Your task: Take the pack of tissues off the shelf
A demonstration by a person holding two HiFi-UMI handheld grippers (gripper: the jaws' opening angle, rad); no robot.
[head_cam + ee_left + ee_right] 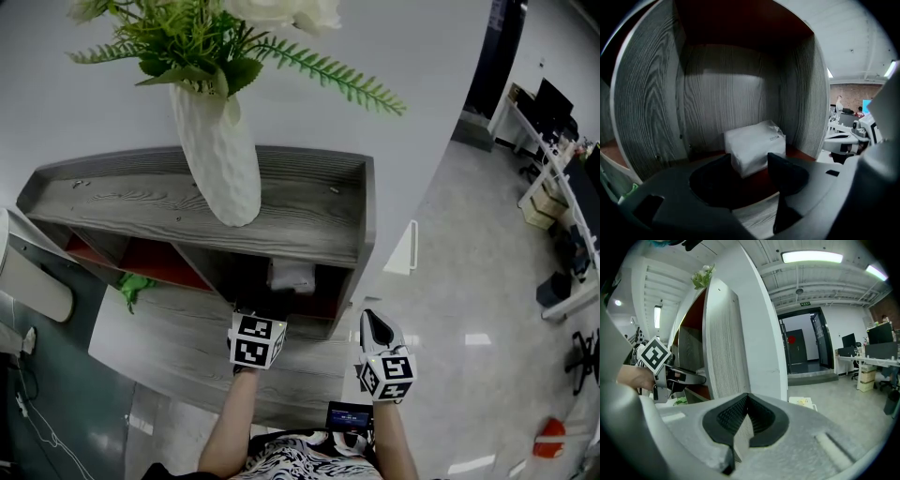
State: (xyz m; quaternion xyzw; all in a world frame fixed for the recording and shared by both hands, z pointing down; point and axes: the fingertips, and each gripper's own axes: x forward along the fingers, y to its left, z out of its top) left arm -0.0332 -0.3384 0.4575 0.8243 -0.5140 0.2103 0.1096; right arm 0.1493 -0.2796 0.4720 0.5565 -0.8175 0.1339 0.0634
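Head view: pale glossy floor [469,281] fills the right side, with office desks [553,178] at the far edge. Grey wood-grain shelf [281,202] stands against the white wall. It has a top board and open compartments with red lining below.

White textured vase [220,155] sits on the top board and holds green fern and white flowers [206,42].

Left gripper [253,309] points into the right-hand compartment, marker cube toward the camera. In the left gripper view, the left gripper [750,166] has its fingers spread wide. The pads are not pressing on anything, and the near corner of the pack lies between the tips.

Right gripper [375,328] hangs outside the shelf, just beside its right end. In the right gripper view, the right gripper [745,416] has its fingers pressed together with nothing between them. The shelf's end edge [726,348] is straight ahead.

Pack of tissues [292,277] is white and plastic-wrapped. It lies on the red floor of that right compartment, under the top board. Left gripper view puts the pack [754,145] toward the back, nearer the right wall, set at an angle.

Small green item [131,289] lies on the lower board at left, well apart from the pack.
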